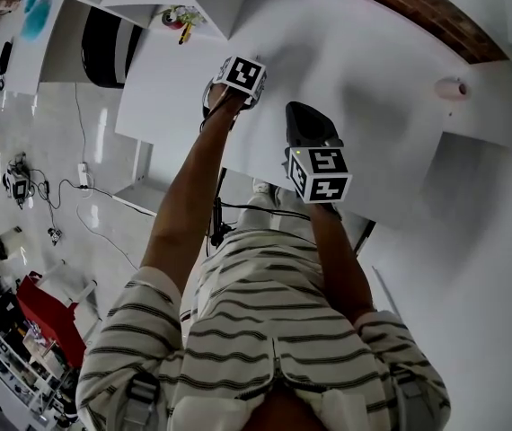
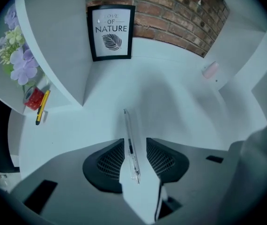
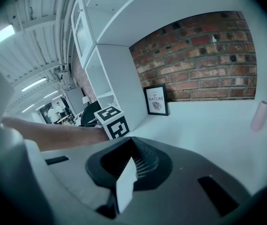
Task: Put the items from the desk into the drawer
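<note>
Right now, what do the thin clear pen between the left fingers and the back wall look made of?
The thin clear pen: likely transparent plastic, glossy; dark insides show through. The back wall: red-brown brick, pale mortar lines, matte and rough; possibly veneer.

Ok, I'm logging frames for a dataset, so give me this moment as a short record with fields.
left gripper: jaws apart, clear pen between them
right gripper: jaws together, nothing in them
desk: white, pink roll at its right
back wall: brick, framed picture standing against it
far left: flowers, yellow cutter
</note>
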Demonstrator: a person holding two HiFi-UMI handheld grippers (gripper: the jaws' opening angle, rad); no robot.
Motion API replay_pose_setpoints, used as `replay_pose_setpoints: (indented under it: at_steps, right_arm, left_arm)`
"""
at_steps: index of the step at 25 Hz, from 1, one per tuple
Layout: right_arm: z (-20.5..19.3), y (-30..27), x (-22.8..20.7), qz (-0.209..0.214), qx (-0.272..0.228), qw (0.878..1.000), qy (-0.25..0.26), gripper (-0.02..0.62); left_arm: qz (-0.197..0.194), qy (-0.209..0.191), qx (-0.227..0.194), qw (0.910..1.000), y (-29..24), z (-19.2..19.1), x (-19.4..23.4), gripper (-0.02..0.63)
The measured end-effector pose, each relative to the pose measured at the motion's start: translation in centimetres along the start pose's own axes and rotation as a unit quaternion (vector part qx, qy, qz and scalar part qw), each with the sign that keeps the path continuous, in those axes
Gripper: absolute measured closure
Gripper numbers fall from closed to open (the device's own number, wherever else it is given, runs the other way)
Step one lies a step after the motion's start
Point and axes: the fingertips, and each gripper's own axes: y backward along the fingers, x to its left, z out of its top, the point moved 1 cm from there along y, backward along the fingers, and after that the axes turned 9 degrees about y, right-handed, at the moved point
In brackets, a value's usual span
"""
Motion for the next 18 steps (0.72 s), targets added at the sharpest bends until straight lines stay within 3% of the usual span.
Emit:
replay_pose_setpoints:
  at_steps: [18]
  right_arm:
    - [-0.1,-0.5,-1.0,-0.002,0.005,1.000,-0.008,0.583]
  left_arm:
    - [0.012,-0.003,0.043,0.9990,-2.3,-0.3,0.2,0.460]
